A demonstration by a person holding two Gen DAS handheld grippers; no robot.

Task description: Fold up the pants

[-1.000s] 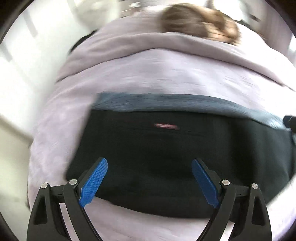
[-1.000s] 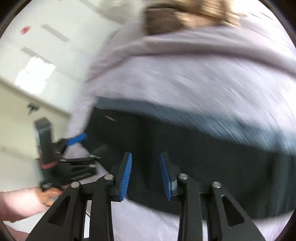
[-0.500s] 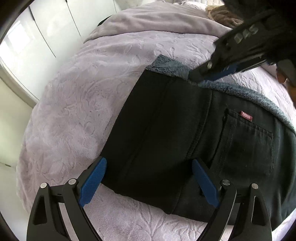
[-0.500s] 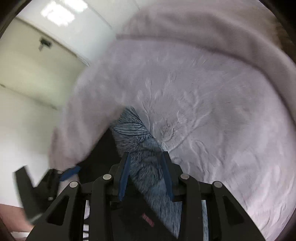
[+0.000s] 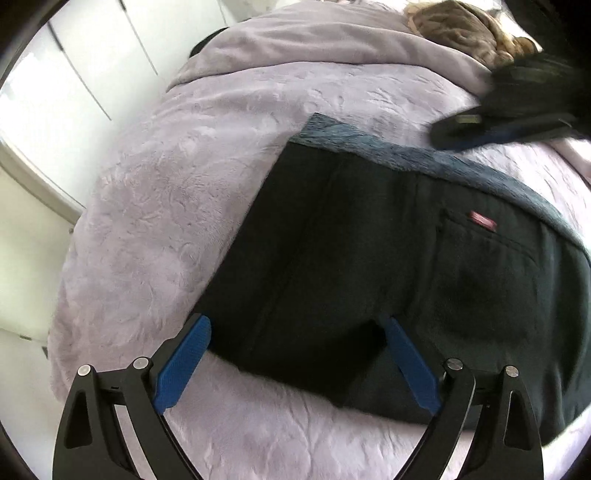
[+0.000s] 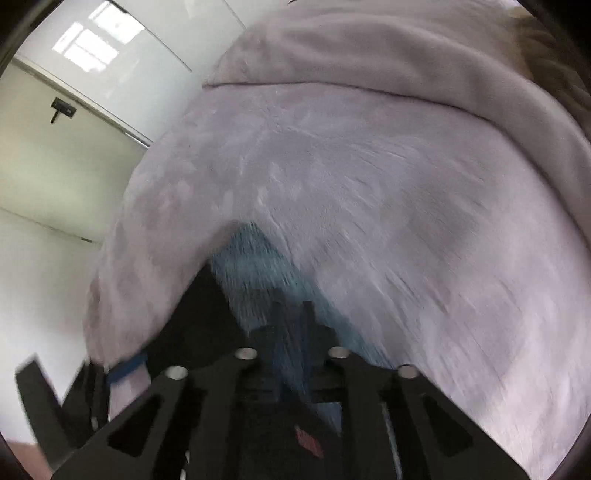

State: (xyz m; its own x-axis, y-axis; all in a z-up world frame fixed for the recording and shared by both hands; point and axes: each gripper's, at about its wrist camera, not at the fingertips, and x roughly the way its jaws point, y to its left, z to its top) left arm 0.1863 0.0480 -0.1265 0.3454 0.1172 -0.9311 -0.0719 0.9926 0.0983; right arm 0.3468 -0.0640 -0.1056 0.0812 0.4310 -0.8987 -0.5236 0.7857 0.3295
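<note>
Black pants (image 5: pixel 369 251) lie folded on the lilac bedspread (image 5: pixel 166 192), with a red tag by the back pocket and a fuzzy blue-grey inner lining (image 5: pixel 388 151) showing along the far edge. My left gripper (image 5: pixel 295 328) is open, its blue pads straddling the near edge of the pants. My right gripper (image 6: pixel 291 314) is shut, with the blue-grey lining (image 6: pixel 251 258) at its blurred fingertips; I cannot tell if it pinches the cloth. It also shows in the left wrist view (image 5: pixel 498 125) at the far edge of the pants.
A brown patterned cloth (image 5: pixel 461 29) lies at the head of the bed. White wardrobe doors (image 5: pixel 81 62) stand to the left. The bed's left edge drops off beside the pants. My left gripper shows blurred in the right wrist view (image 6: pixel 74 384).
My right gripper has closed from slightly apart and shifted right along the lining edge. The left gripper stayed open and moved little since half a second ago.
</note>
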